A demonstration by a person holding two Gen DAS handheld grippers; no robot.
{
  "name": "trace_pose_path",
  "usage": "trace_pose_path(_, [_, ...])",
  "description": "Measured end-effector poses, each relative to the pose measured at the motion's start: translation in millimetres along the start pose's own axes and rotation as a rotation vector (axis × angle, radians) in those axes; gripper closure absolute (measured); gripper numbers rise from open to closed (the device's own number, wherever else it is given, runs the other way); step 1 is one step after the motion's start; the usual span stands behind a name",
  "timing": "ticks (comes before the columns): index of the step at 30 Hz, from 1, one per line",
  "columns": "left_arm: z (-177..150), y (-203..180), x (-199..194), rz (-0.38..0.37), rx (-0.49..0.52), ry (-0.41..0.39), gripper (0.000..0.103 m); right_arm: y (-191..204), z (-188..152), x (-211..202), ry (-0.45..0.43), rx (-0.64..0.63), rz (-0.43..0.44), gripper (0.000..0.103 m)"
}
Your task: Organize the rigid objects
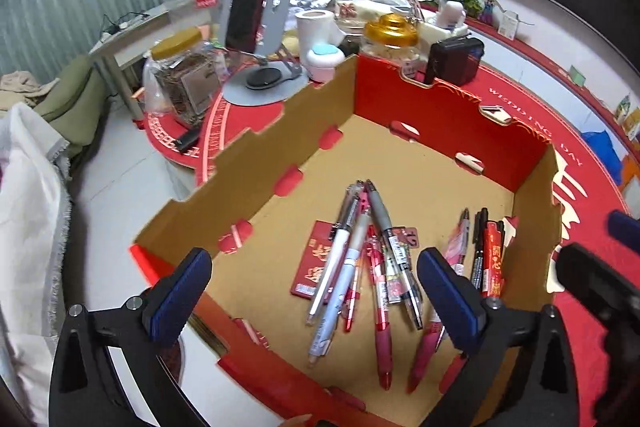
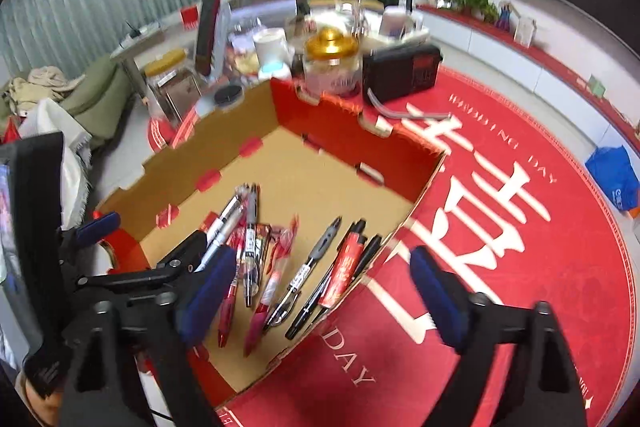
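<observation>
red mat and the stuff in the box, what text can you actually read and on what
"WEDDING DAY": white letters on the red mat, along its curved rim.
"DAY": again on the mat's near edge in the right wrist view.
Large white Chinese character on the mat: only partly in view, not readable.
Print on the pens, the red packet and the jar labels: too small or blurred.

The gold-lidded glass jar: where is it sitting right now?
The gold-lidded glass jar stands on the red table mat just behind the far wall of the cardboard box, with the black radio to its right in both wrist views.
</observation>
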State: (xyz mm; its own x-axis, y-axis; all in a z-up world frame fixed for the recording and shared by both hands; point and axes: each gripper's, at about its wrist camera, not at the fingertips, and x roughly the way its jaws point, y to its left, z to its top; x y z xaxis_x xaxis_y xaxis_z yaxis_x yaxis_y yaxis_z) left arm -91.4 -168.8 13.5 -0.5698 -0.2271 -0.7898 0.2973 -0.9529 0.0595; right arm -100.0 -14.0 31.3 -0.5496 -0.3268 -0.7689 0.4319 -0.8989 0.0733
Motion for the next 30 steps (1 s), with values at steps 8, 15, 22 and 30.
trace_pose_path(8, [-5.5, 3.2, -21.9, -0.023, -0.043, -0.009, 0.0, 4.5, 3.0, -13.1, 0.022, 0.002, 0.028, 0.0])
trace_pose_path(15, [-7.8, 0.5, -26.0, 0.007, -0.027, 0.017, 0.001, 11.0, 0.8, -12.9, 0.045, -0.011, 0.049, 0.0])
trace_pose_path(22, [-8.9, 0.7, -25.9, 0.008, -0.023, 0.028, 0.001, 12.6, -0.2, -12.5, 0.055, -0.012, 0.058, 0.0])
trace_pose_path(30, [-9.0, 0.8, -25.9, 0.003, -0.022, 0.032, 0.001, 15.7, 0.1, -12.3, 0.057, -0.019, 0.062, 0.0])
